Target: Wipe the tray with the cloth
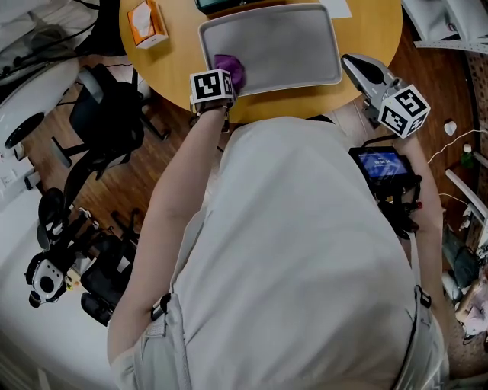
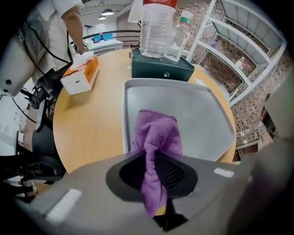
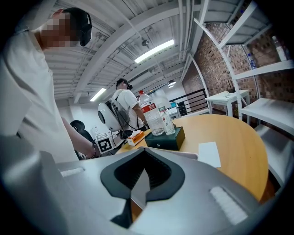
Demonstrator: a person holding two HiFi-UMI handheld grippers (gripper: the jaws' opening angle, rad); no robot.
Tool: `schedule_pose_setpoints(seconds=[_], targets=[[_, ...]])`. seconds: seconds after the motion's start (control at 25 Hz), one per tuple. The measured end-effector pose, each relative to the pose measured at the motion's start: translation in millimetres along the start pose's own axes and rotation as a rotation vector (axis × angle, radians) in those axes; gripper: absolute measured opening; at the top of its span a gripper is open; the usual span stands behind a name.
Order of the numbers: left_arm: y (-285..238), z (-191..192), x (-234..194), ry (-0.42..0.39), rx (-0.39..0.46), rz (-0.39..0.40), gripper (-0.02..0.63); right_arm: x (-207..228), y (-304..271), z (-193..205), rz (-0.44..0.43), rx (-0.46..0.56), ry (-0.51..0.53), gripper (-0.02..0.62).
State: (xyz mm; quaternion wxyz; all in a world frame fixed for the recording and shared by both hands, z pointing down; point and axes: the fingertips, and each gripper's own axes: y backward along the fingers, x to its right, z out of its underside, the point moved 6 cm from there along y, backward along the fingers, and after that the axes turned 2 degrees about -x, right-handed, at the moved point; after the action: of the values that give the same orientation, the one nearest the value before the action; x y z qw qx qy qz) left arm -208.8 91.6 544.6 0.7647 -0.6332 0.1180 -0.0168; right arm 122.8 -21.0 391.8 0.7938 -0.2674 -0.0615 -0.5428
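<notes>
A grey tray (image 1: 286, 46) lies on the round wooden table (image 1: 171, 65). My left gripper (image 1: 226, 78) points steeply down over the tray's near left corner and is shut on a purple cloth (image 1: 231, 68). In the left gripper view the cloth (image 2: 156, 133) is bunched between the jaws of the left gripper (image 2: 154, 161) and hangs down onto the tray (image 2: 202, 119). My right gripper (image 1: 353, 62) hovers at the tray's near right corner, nearly level. In its own view the right gripper (image 3: 141, 184) has its jaws together with nothing between them, just before the tray's rim (image 3: 185, 153).
An orange and white tissue box (image 1: 147, 23) sits left of the tray. A dark green box (image 2: 161, 68) with plastic bottles (image 2: 158, 27) stands behind it, and a white paper (image 3: 209, 153) lies to the right. Office chairs (image 1: 107, 114) crowd the floor at left. Another person (image 3: 124, 108) stands beyond the table.
</notes>
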Motion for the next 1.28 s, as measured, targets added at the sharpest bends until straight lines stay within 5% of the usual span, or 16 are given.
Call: schedule_pose_setpoints(seconds=[0.28, 0.76, 1.28], targets=[[-10, -2, 23, -0.005, -0.028, 0.069, 0.054, 3, 5, 14, 0.002, -0.008, -0.024, 0.002], [-30, -28, 153, -0.121, -0.056, 0.196, 0.054, 34, 53, 25, 0.029, -0.021, -0.057, 0.002], [-53, -43, 262, -0.12, -0.075, 0.337, 0.054, 68, 102, 45, 0.067, -0.032, -0.109, 0.002]])
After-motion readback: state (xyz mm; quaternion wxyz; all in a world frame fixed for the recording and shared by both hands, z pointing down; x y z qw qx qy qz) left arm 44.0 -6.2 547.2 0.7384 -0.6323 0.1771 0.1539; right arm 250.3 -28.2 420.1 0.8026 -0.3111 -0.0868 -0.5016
